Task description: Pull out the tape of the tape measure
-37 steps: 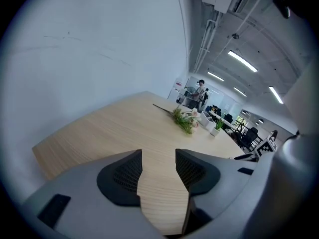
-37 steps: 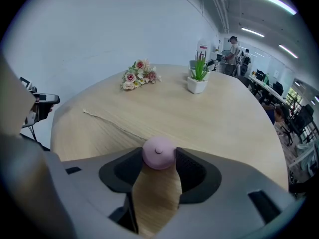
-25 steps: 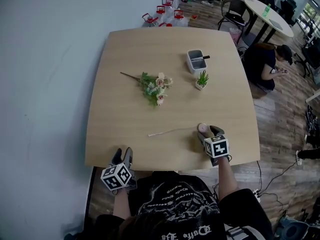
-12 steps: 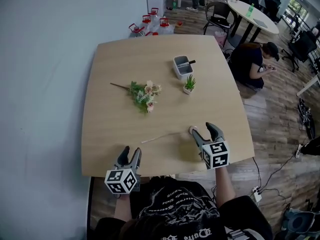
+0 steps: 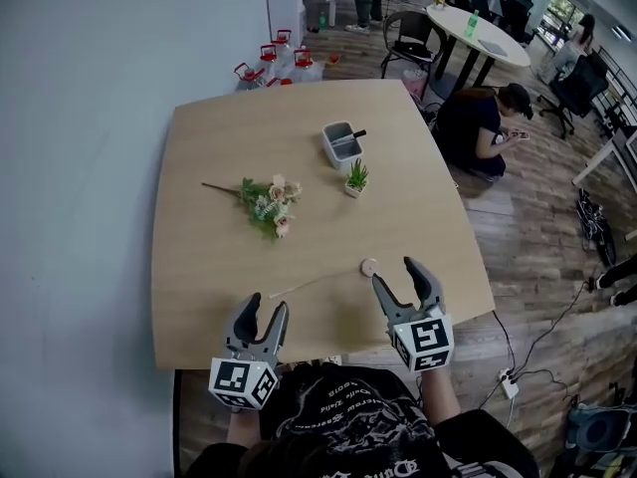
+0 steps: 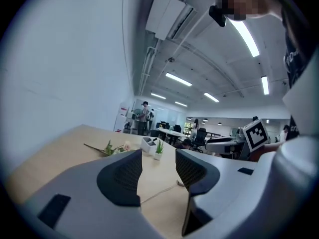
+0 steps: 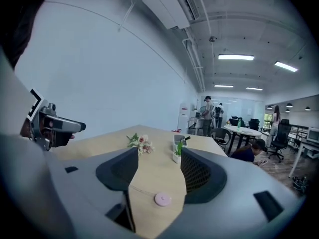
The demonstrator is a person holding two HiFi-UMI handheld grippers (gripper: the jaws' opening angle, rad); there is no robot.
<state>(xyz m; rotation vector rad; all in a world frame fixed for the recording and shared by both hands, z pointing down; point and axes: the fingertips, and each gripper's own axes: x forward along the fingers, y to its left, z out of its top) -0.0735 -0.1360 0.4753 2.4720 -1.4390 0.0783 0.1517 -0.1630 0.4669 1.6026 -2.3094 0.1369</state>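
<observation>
Open-plan office, light wooden desk (image 5: 219, 147) under the head camera, both tools hanging over its near edge. Small round pink tape measure (image 5: 369, 266) sits flat near the near-right part of the desk, with a length of its thin cream tape (image 5: 314, 282) already lying out on the wood. Key relation: the tape's long axis runs from the case toward the near-left corner, roughly along the near edge with a slight slant toward it. Right tongs (image 5: 396, 279) are just beside the case, which lies a little ahead and left of them; in the right gripper view it shows on the desk in the gap between the jaws (image 7: 162, 199), not touched. Left tongs (image 5: 265, 312) are near the tape's free end, which lies just ahead of them; the left gripper view shows the strip (image 6: 159, 192) crossing the gap. Both tongs spread, holding nothing. My read: right takes the case, left the free end, pull apart along that axis. Artificial flower sprig (image 5: 264, 204), grey tray (image 5: 341, 144) and small potted plant (image 5: 355, 178) are well clear.
</observation>
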